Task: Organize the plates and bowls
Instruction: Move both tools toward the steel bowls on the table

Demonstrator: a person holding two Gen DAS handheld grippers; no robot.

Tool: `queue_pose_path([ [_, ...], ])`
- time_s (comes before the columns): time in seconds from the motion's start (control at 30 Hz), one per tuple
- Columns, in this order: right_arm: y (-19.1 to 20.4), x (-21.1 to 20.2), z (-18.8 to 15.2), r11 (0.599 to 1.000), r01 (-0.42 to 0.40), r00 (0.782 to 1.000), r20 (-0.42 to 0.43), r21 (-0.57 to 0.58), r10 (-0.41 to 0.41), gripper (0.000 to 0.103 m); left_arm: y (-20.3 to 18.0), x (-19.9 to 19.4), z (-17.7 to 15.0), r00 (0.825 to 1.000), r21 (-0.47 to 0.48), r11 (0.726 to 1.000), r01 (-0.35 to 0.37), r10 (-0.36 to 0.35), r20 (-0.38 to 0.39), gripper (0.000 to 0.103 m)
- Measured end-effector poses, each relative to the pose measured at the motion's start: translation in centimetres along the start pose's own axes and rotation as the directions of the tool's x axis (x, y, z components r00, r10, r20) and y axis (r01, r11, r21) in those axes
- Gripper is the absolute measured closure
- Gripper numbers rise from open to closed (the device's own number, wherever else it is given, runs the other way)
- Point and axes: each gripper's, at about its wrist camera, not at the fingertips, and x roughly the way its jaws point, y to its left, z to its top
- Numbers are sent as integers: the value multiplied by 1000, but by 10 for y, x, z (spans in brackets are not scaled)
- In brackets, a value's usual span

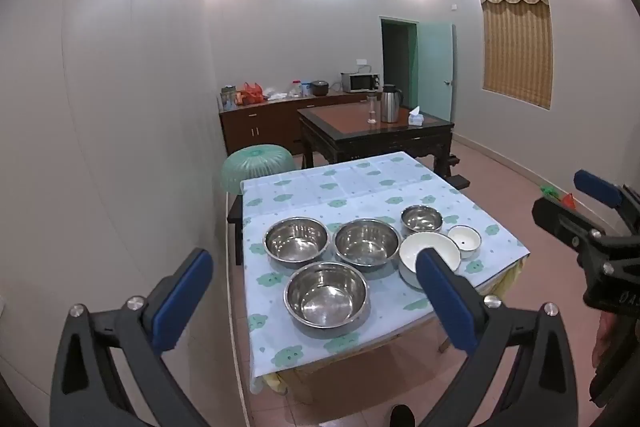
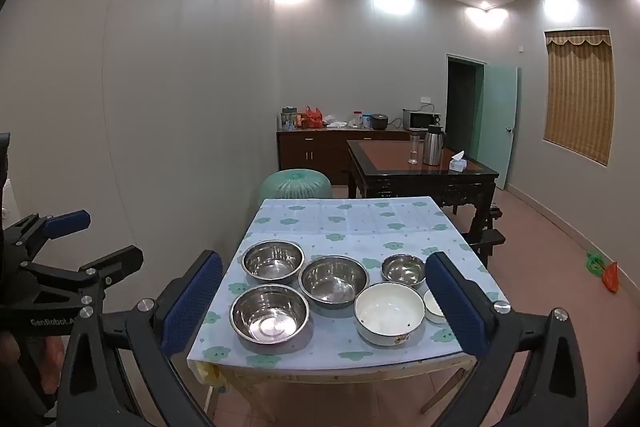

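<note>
Three large steel bowls and a small steel bowl sit on a table with a pale blue flowered cloth. A white bowl and a small white bowl sit at their right. In the right wrist view the near steel bowl and the white bowl stand near the front edge. My left gripper is open and empty, held above and before the table. My right gripper is open and empty, also short of the table.
A green mesh food cover stands behind the table's far left corner. A dark wooden table with a flask and tissue box is beyond. A sideboard lines the back wall. The left wall is close to the table.
</note>
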Motion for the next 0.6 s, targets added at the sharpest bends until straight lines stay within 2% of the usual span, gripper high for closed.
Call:
queue_pose_path([
  [0.1,0,0,0,1000,-1,1000,-10,-1,1,1,-2,2,0,1000,-22,1000,22,-23,-14,0],
  [0.3,0,1,0,1000,-3,1000,-14,1,3,1,2,5,-8,1000,-19,1000,24,-24,-7,0],
  [0.6,-4,7,-9,1000,-8,1000,-22,4,8,1,2,9,-4,1000,-11,1000,22,-22,-17,0],
])
